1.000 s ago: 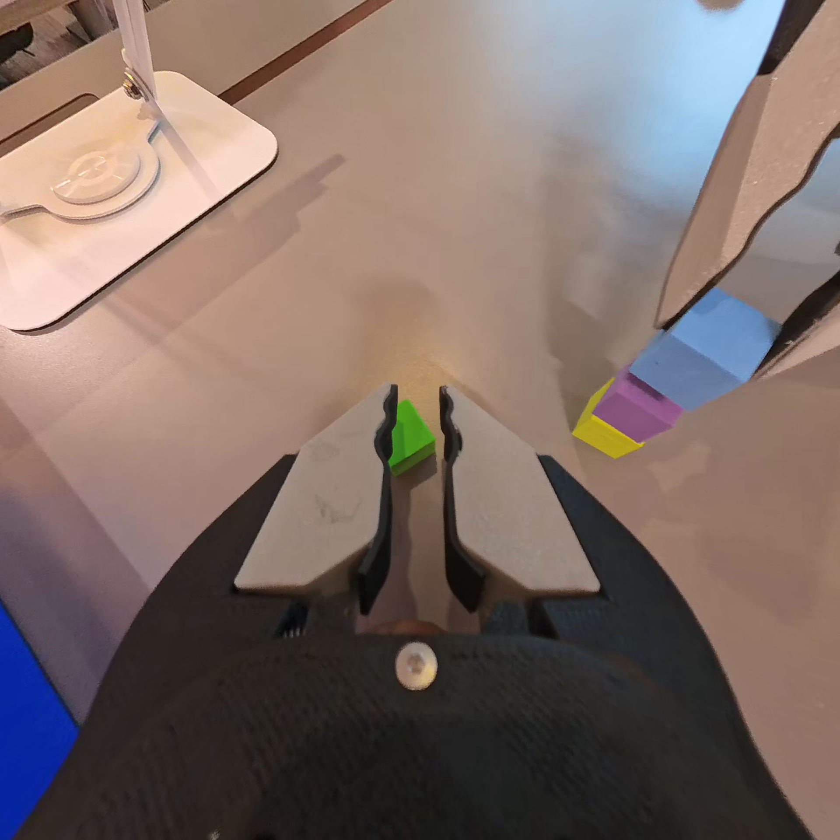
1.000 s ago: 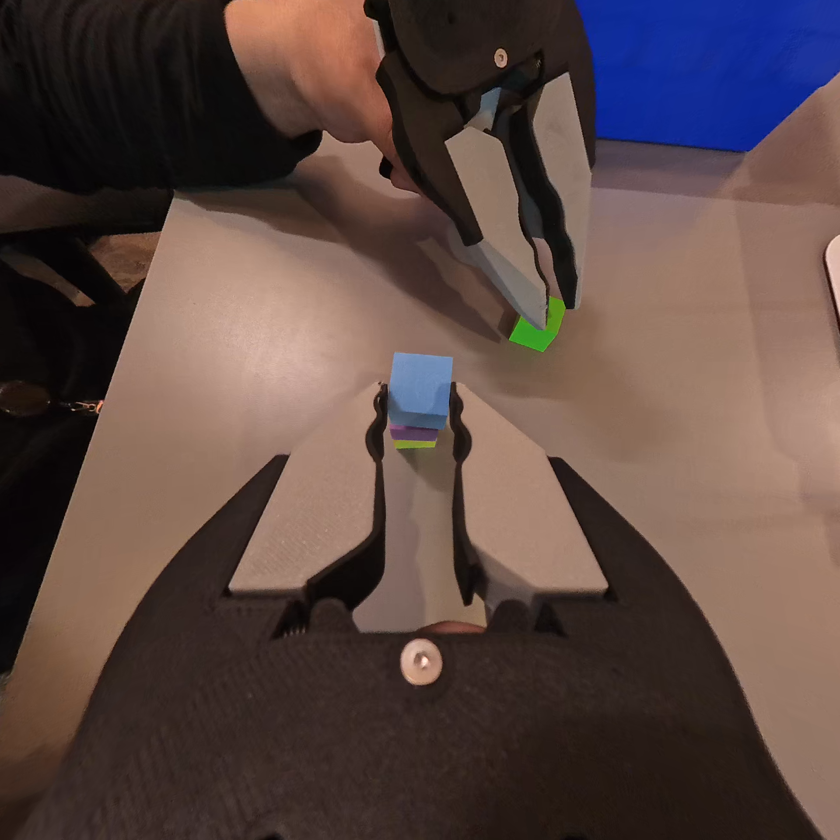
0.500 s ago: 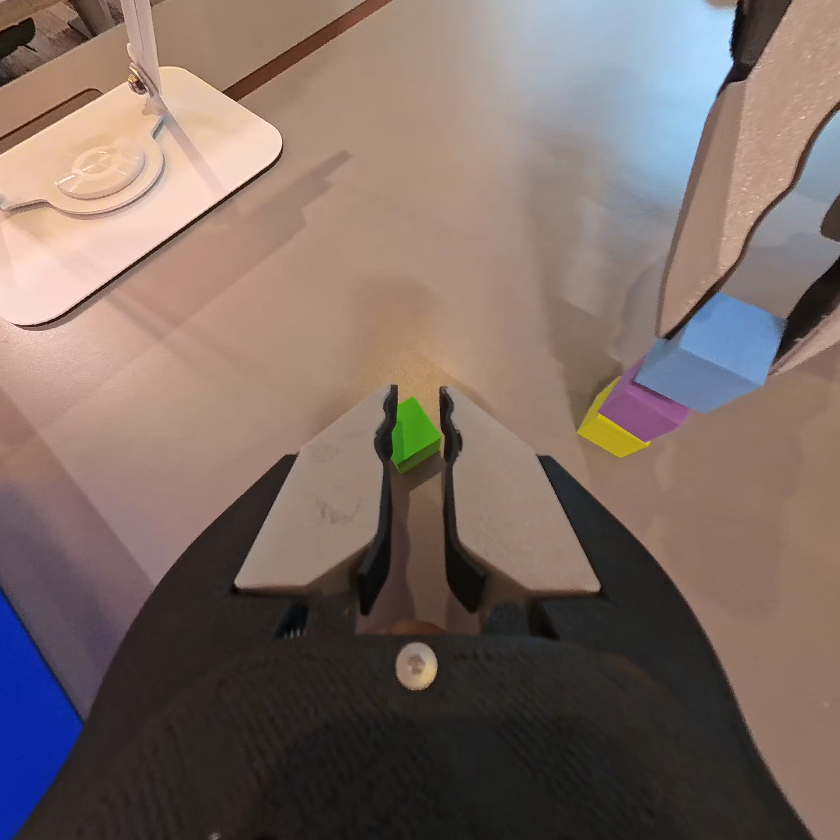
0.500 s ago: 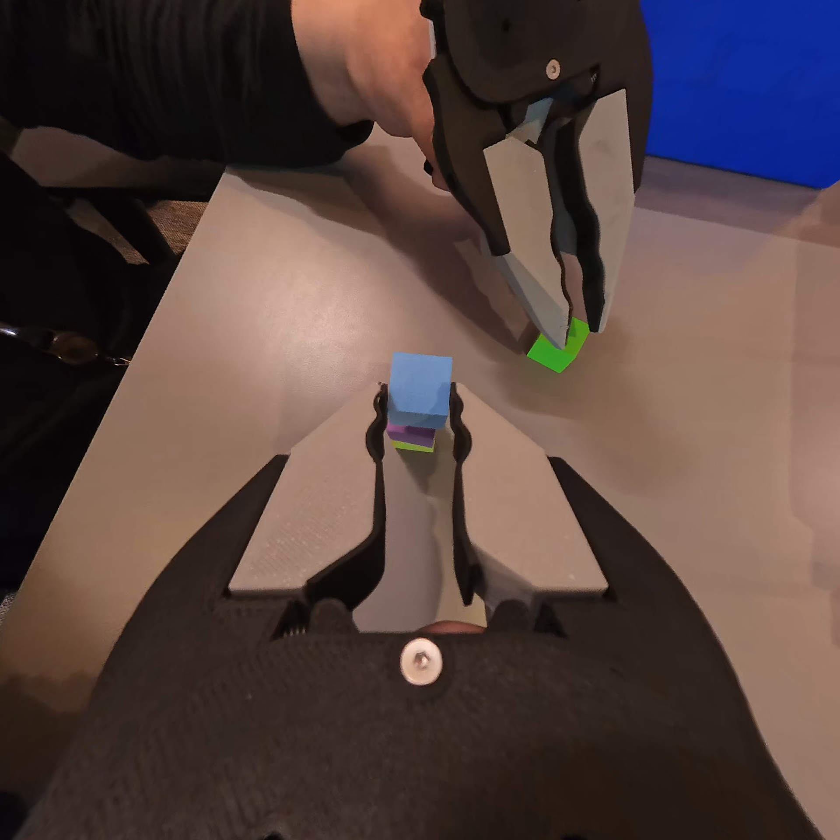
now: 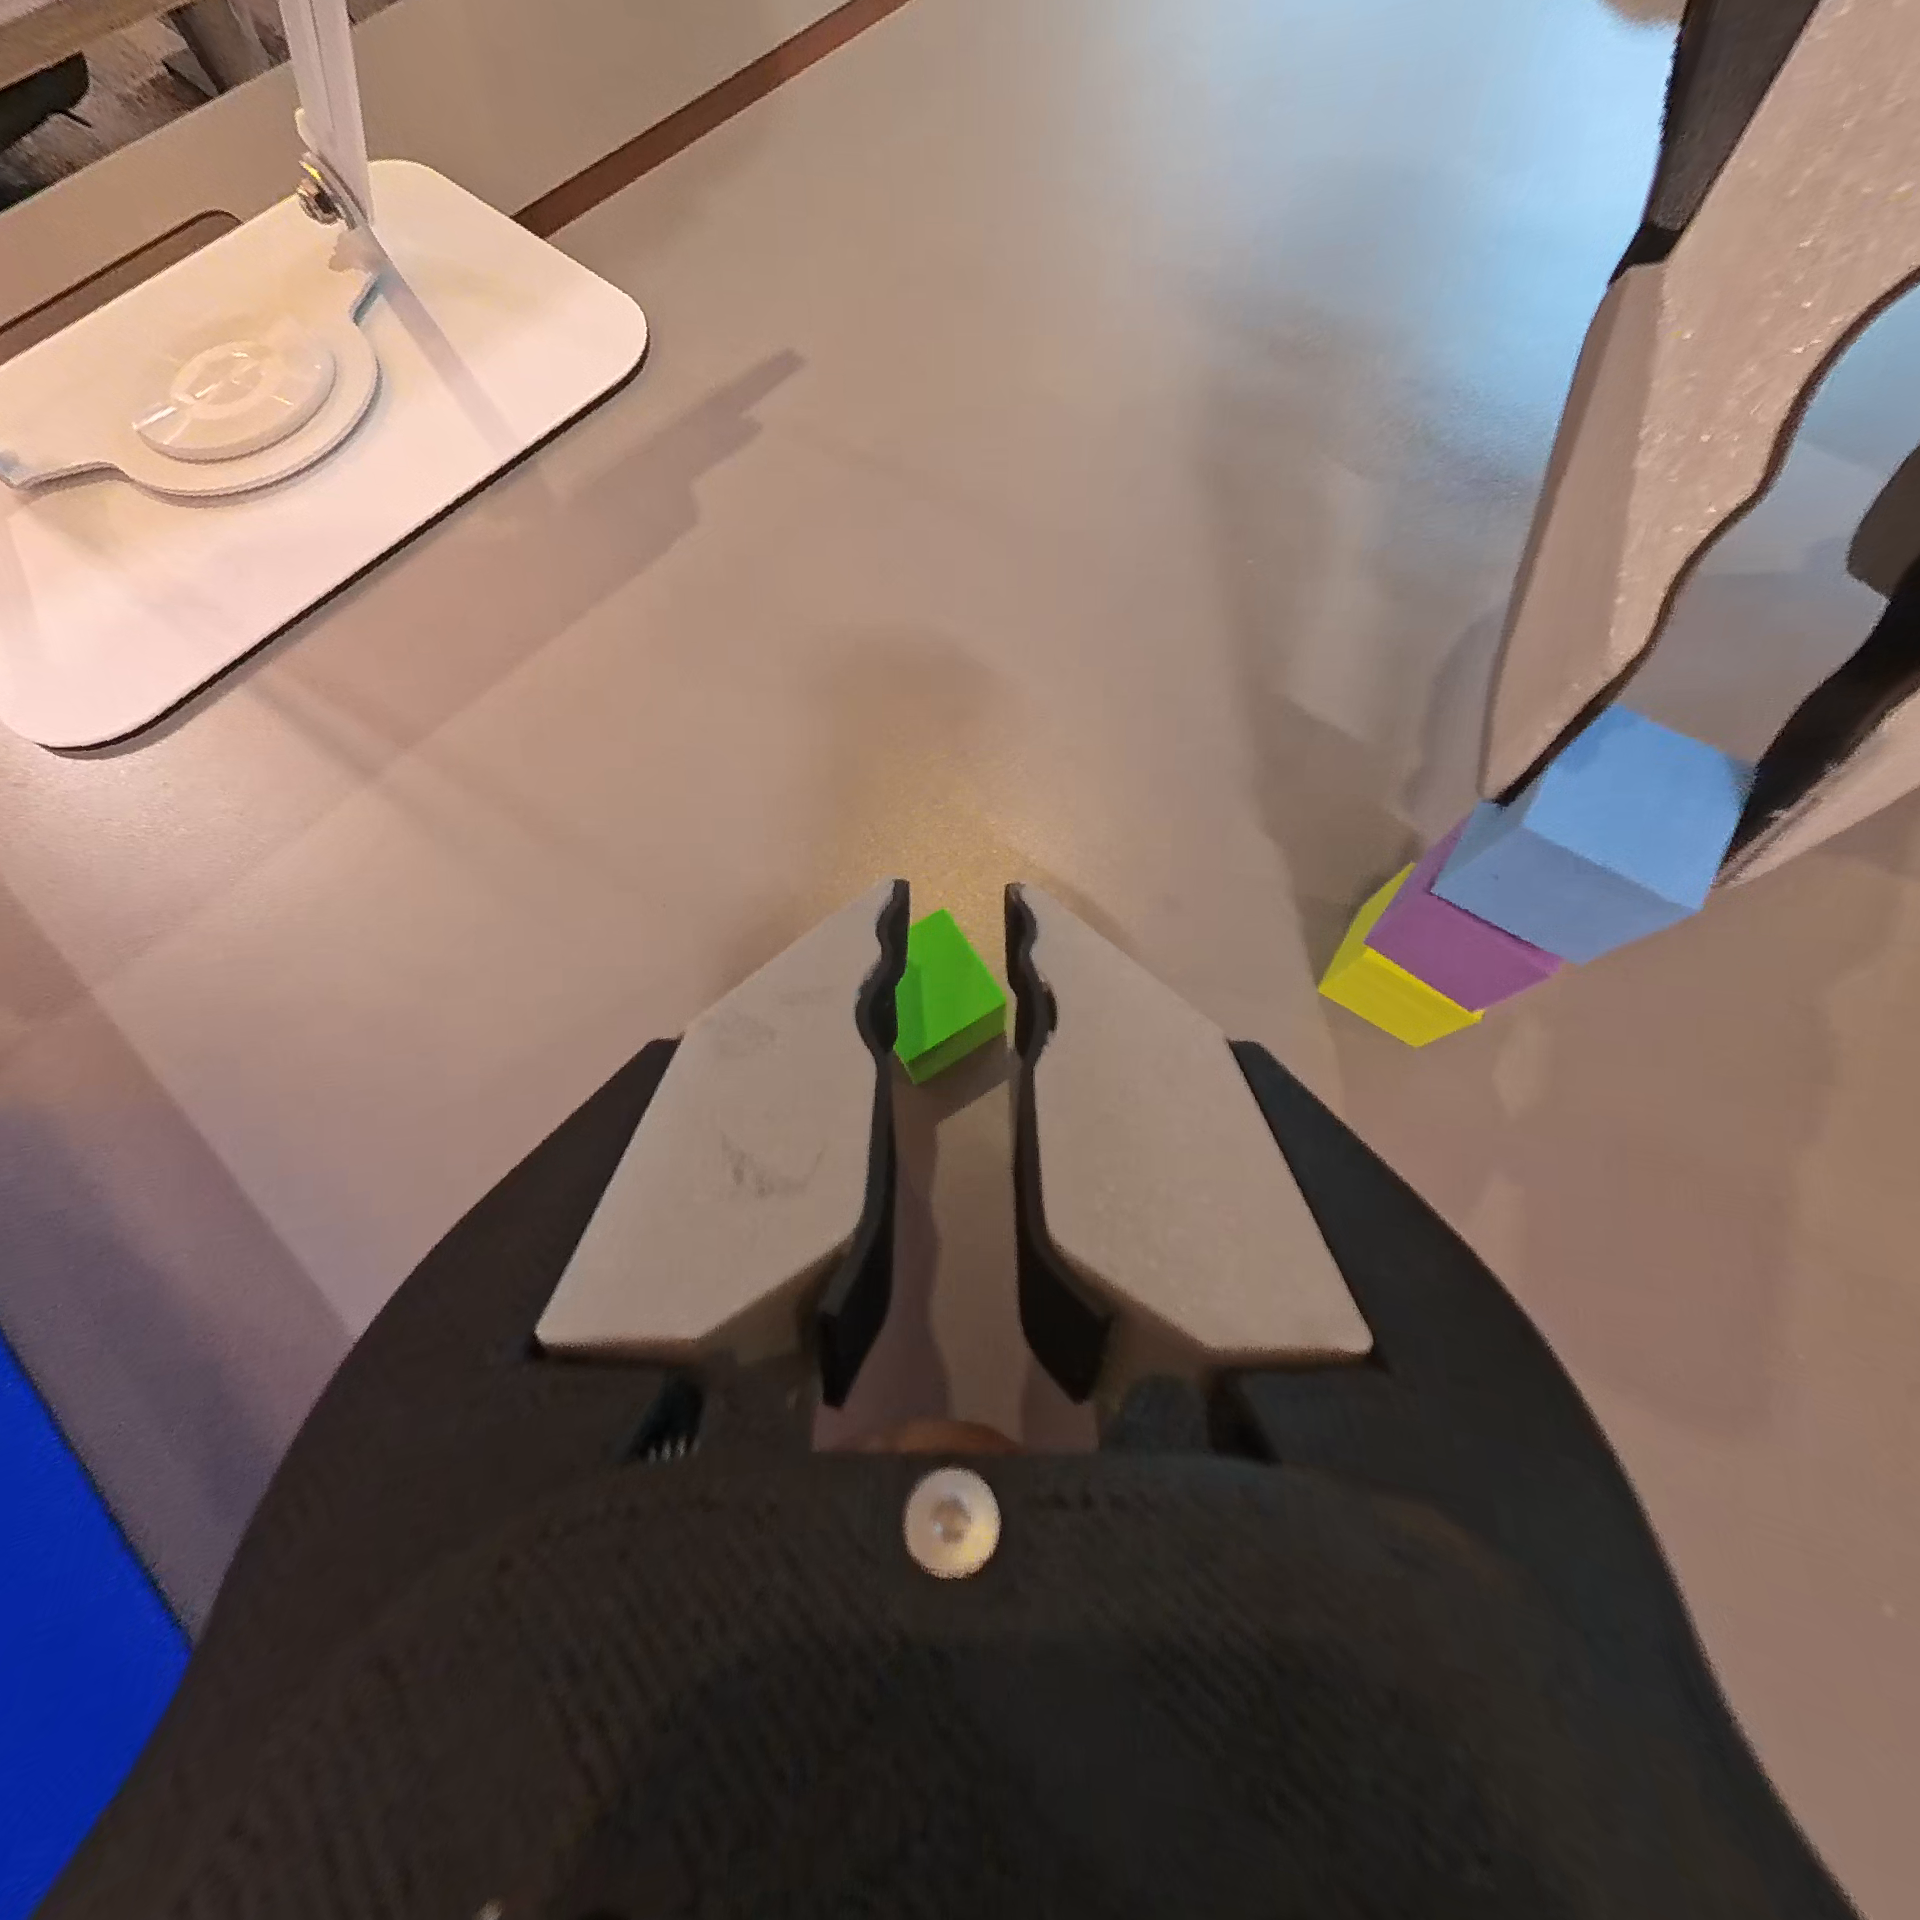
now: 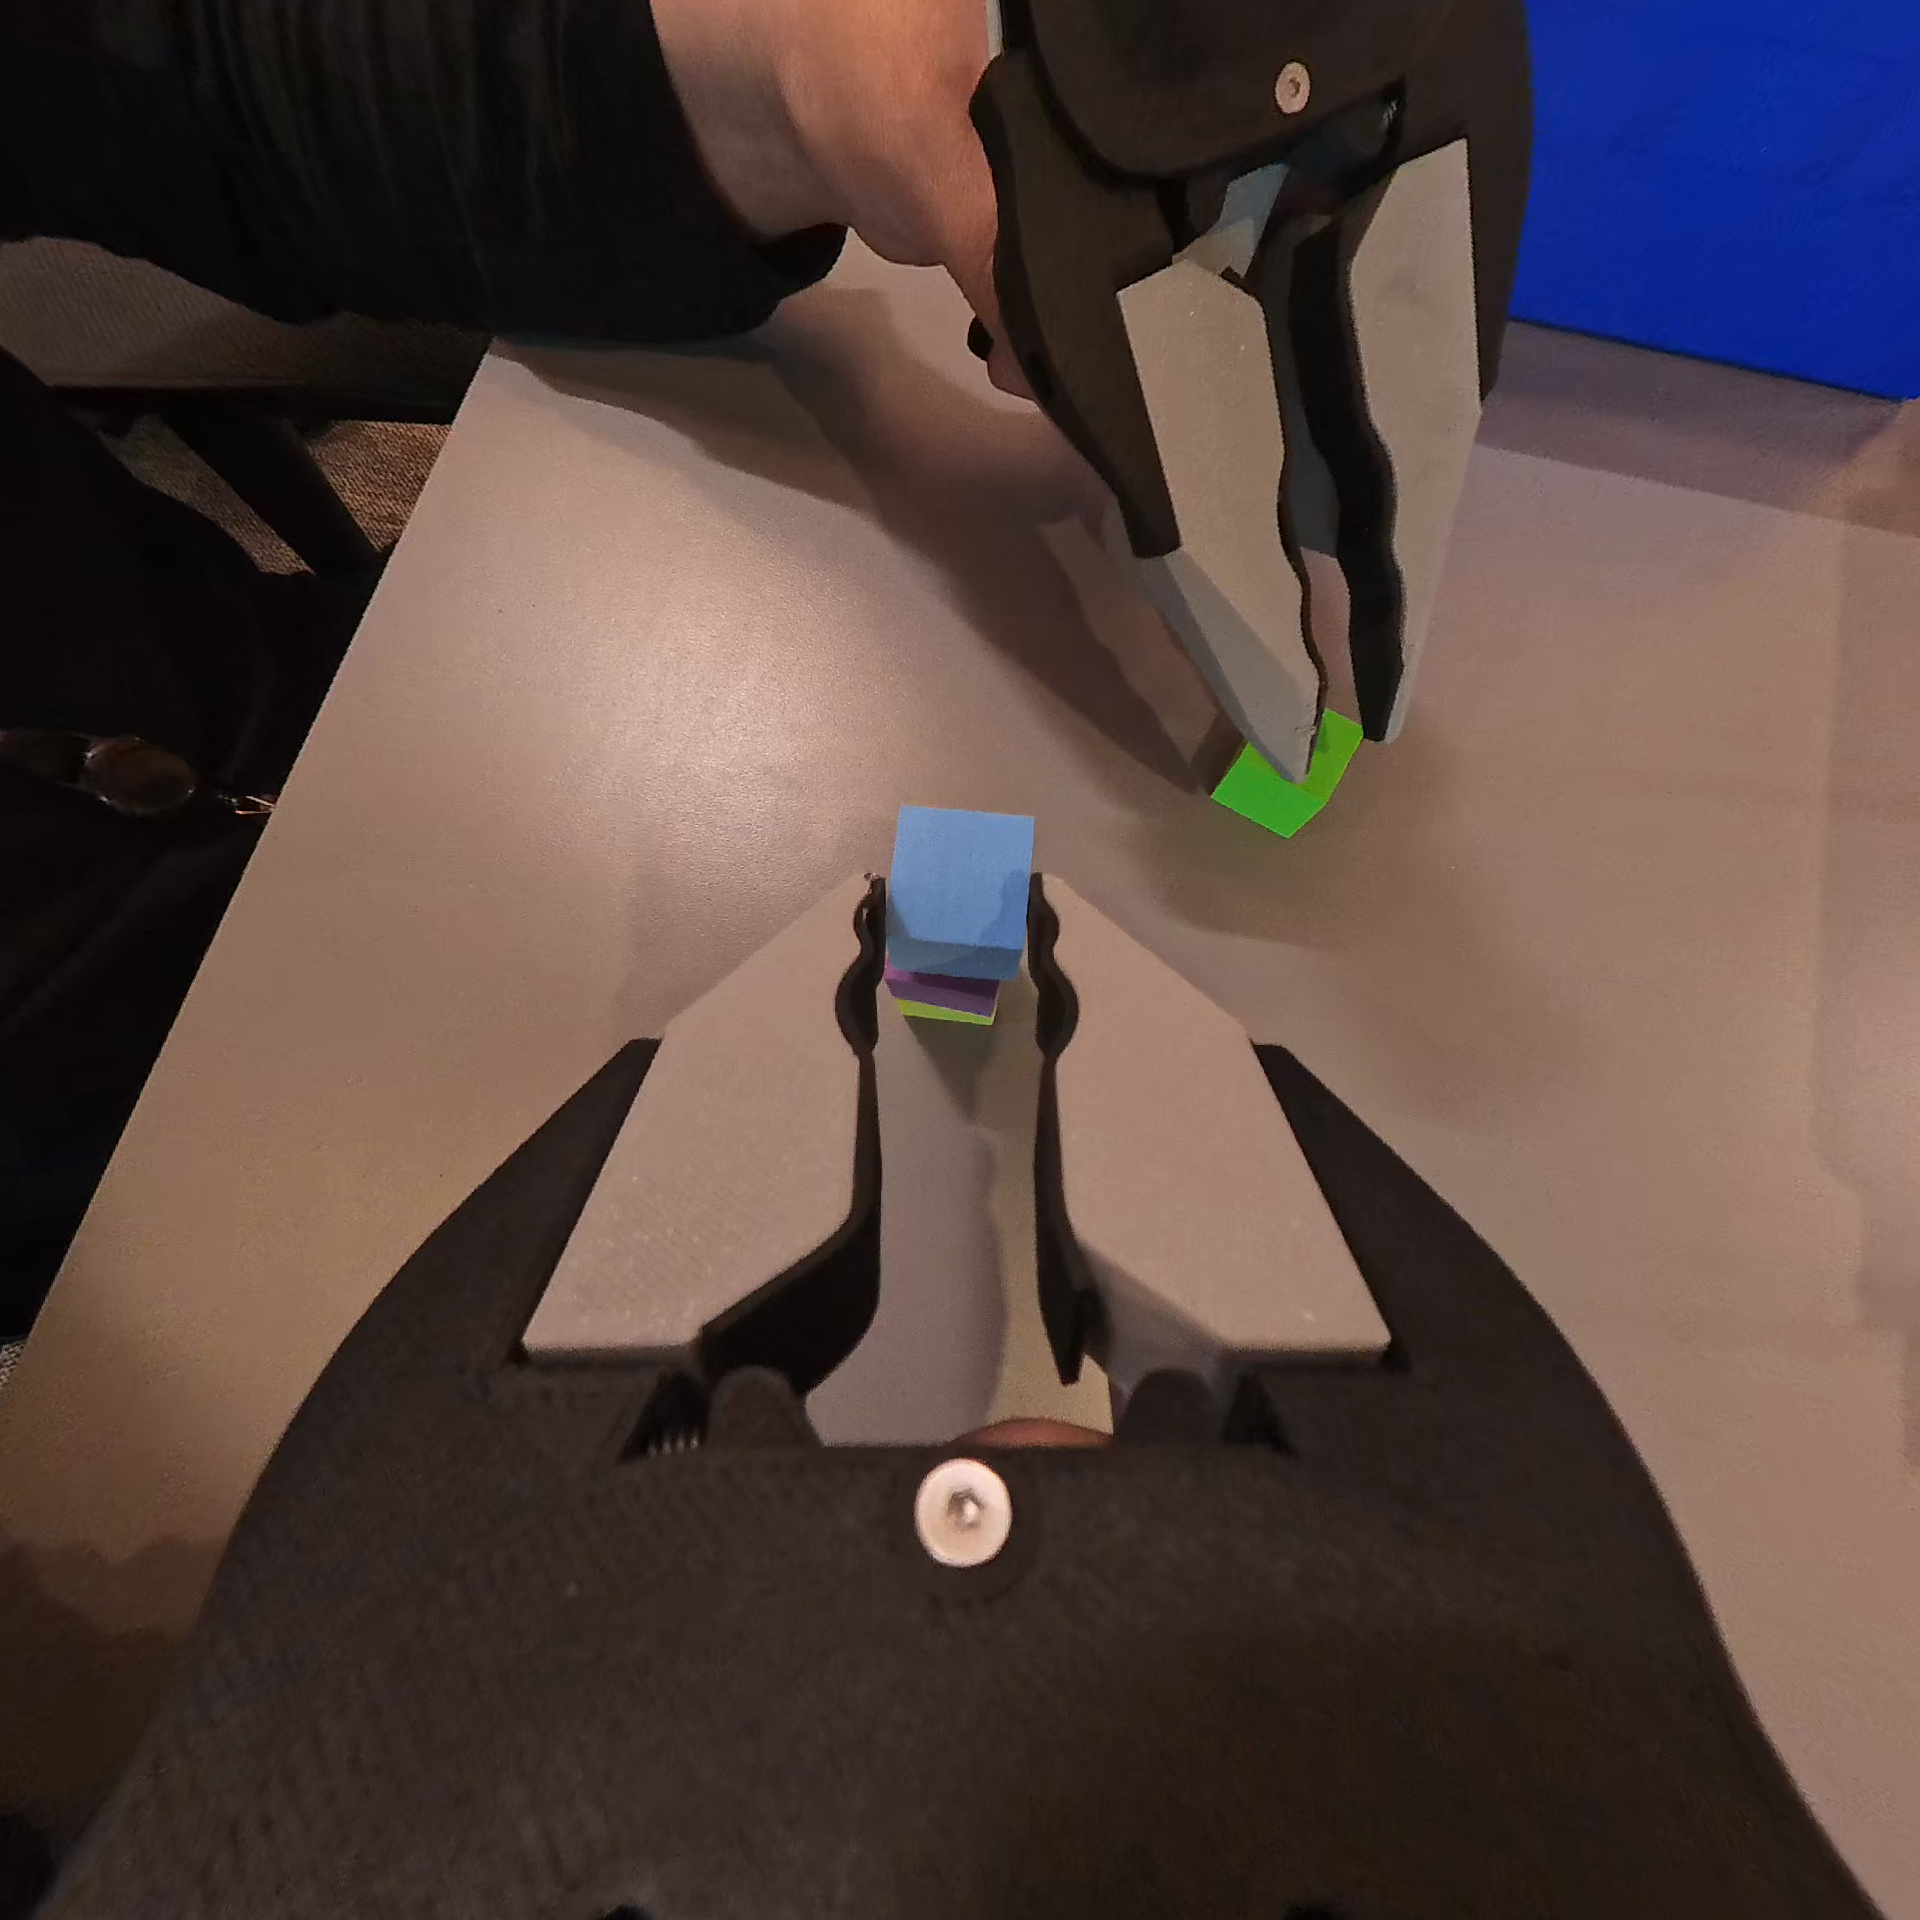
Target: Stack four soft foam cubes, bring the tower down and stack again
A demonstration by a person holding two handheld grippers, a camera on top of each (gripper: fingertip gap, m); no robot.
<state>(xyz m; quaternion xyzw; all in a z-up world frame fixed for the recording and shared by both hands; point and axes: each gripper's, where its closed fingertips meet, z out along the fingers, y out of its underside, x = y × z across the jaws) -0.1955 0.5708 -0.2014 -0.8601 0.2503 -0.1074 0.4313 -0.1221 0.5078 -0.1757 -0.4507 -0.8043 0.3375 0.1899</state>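
**Blue cube gripped over two stacked cubes, green cube between the other fingers**

Right gripper (image 6: 956, 894) clenched on the blue cube (image 6: 958, 883), one dark pad pressed on each of its sides. Placed directly over the purple cube (image 6: 940, 987), which sits on the yellow cube (image 6: 945, 1011); hard to tell whether blue already touches purple. Seen from the left wrist view: the same three as a small tower at the right, blue cube (image 5: 1590, 842) on top between the big grey fingers (image 5: 1662, 436) of the right gripper, purple cube (image 5: 1455, 945) in the middle, yellow cube (image 5: 1392, 987) at the bottom on the table (image 5: 1039, 416). Tower a little stepped, not perfectly aligned.

Left gripper (image 5: 954, 914) lowered around the green cube (image 5: 940, 987), well apart from the tower. Green cube resting on the table, against the left pad; a thin gap visible at the right pad, so not clearly squeezed. From the right wrist view, left gripper (image 6: 1340, 738) tilted down from above, held by a hand (image 6: 862, 135) with a black sleeve (image 6: 364, 156), fingertips at the top of the green cube (image 6: 1283, 790).

White stand base (image 5: 312, 436) at the far left of the table, with a metal post rising from it. Blue surface (image 6: 1714, 177) beyond the table edge.
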